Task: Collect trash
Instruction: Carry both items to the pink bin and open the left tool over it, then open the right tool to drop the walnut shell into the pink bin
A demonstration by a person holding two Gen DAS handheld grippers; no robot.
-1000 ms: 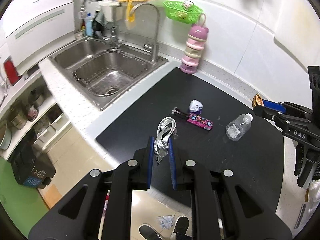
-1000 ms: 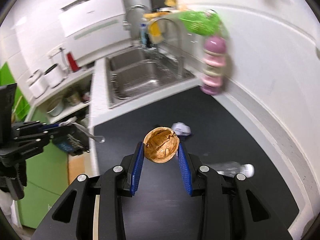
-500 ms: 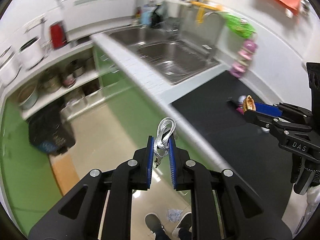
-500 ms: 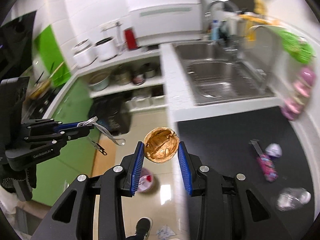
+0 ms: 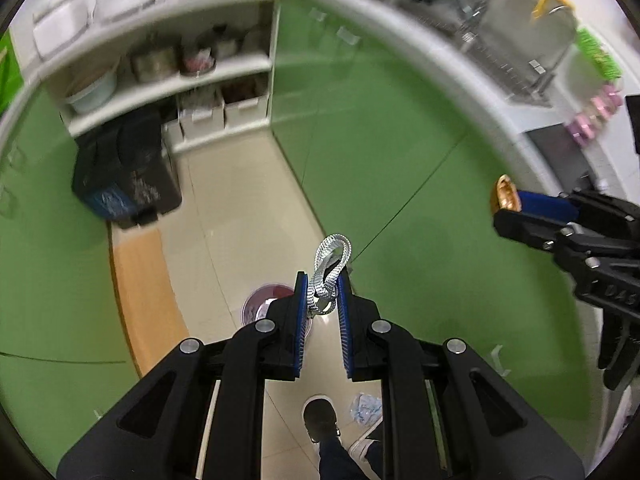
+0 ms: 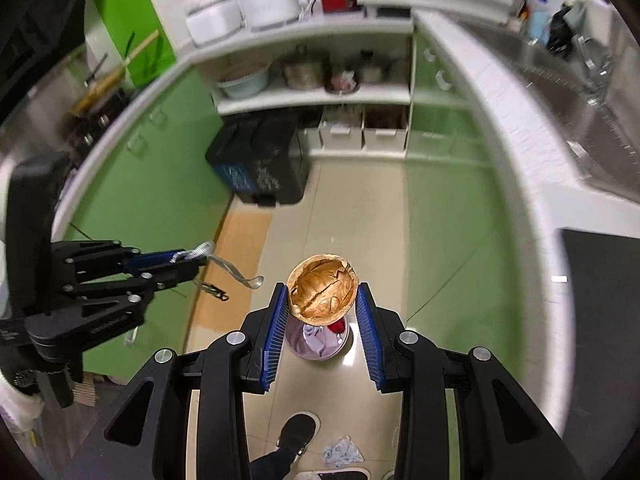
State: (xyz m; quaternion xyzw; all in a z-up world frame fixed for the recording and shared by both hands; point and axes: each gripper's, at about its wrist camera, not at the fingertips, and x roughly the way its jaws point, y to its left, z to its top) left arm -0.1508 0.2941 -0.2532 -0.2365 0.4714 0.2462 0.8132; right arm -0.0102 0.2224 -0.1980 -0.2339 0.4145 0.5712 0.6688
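Note:
My left gripper [image 5: 323, 284] is shut on a grey woven strap [image 5: 330, 268] with a small clip; the strap also shows in the right wrist view [image 6: 224, 266], hanging from the left gripper [image 6: 196, 258]. My right gripper [image 6: 322, 294] is shut on a brown walnut shell half [image 6: 323, 294]; the shell shows in the left wrist view [image 5: 505, 198] at the tip of the right gripper [image 5: 510, 200]. A small purple trash bin [image 6: 318, 340] with trash inside stands on the floor right below the shell; in the left wrist view the bin [image 5: 262, 304] is partly hidden behind the left gripper.
Green cabinet doors [image 5: 380, 152] line both sides of the beige floor. A large black bin [image 6: 264, 164] stands by open shelves with pots. An orange mat [image 5: 144, 292] lies at left. A crumpled tissue [image 6: 343, 450] and my shoe [image 6: 298, 432] are on the floor. The black counter mat [image 6: 604, 300] is at right.
Both grippers have swung away from the counter and now point down at the kitchen floor, over the small purple bin. Each keeps hold of its item.

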